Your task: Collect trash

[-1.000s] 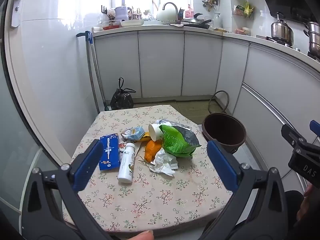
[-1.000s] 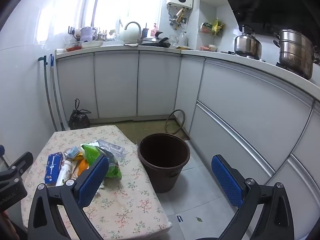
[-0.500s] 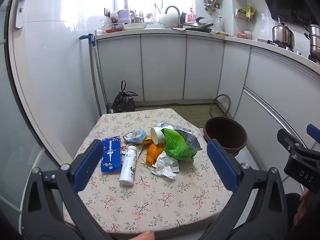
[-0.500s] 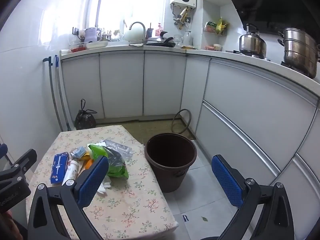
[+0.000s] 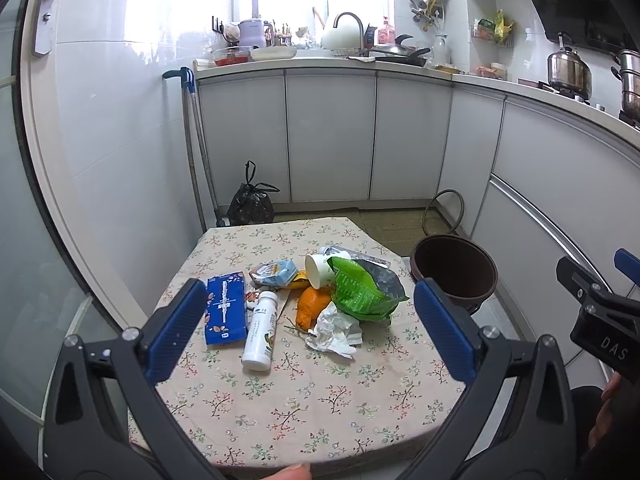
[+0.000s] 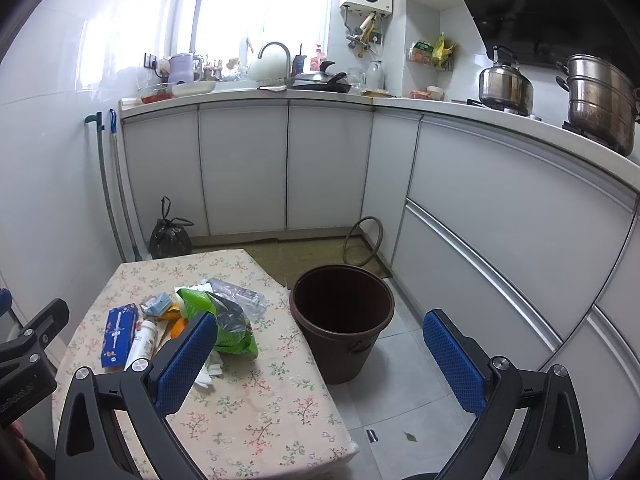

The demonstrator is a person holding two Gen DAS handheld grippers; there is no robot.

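Observation:
Trash lies in a pile on a small table with a floral cloth [image 5: 304, 400]: a blue carton [image 5: 225, 307], a white bottle [image 5: 261, 326] on its side, a crumpled tissue [image 5: 334, 327], an orange wrapper [image 5: 311, 306], a green bag [image 5: 362, 288], a white paper cup [image 5: 319, 269]. A brown bucket [image 5: 454, 272] stands on the floor right of the table; it also shows in the right wrist view [image 6: 342, 320]. My left gripper [image 5: 308, 330] is open above the table's near part. My right gripper [image 6: 320, 356] is open, empty, above the table's right edge and the bucket.
White cabinets [image 5: 332, 136] run along the back and right. A tied black bag [image 5: 251, 206] and a mop handle [image 5: 196, 152] stand behind the table. A hose coil [image 6: 362, 242] lies near the bucket. Tiled floor [image 6: 416, 412] is right of the table.
Both grippers have tilted or risen a little, so the table and bucket sit lower in the views. Nothing on the table has moved. Both stay open.

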